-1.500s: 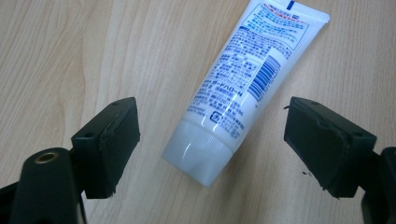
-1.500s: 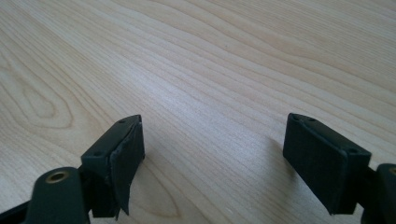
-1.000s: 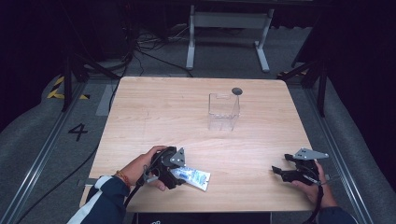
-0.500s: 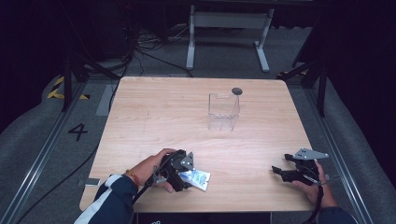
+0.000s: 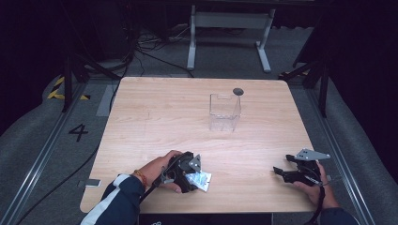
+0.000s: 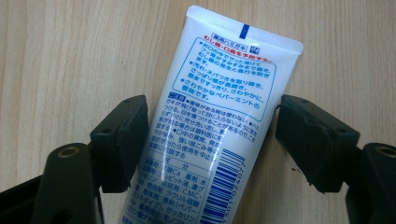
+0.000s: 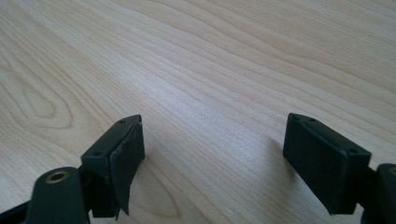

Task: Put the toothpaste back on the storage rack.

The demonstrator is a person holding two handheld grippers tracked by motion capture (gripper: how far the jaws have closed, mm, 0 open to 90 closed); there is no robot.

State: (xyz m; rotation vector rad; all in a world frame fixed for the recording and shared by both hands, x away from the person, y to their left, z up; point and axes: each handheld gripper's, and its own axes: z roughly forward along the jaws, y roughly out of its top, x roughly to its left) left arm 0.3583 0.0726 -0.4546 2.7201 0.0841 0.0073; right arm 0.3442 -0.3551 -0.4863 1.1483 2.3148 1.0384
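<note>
Your left gripper [image 6: 210, 144] straddles a white tube [image 6: 219, 135] lying flat near the table's [image 5: 155, 112] front edge, blue and red print facing up; its jaws have been closing, one pad touching, the other just clear. Your right gripper's [image 7: 212, 158] jaws stand wide.

The left gripper [image 5: 199, 180] now sits lower and nearer the table's front edge than a second ago, down over the white tube [image 6: 219, 135] with the hand [image 5: 162, 169] drawn in closer behind it. Its jaws have just been closing, and the tube lies between them in the left gripper view: one pad [image 6: 128, 140] touches the tube's edge, while the other pad [image 6: 310, 137] stands just beside the opposite edge, with a sliver of wood visible between.
</note>
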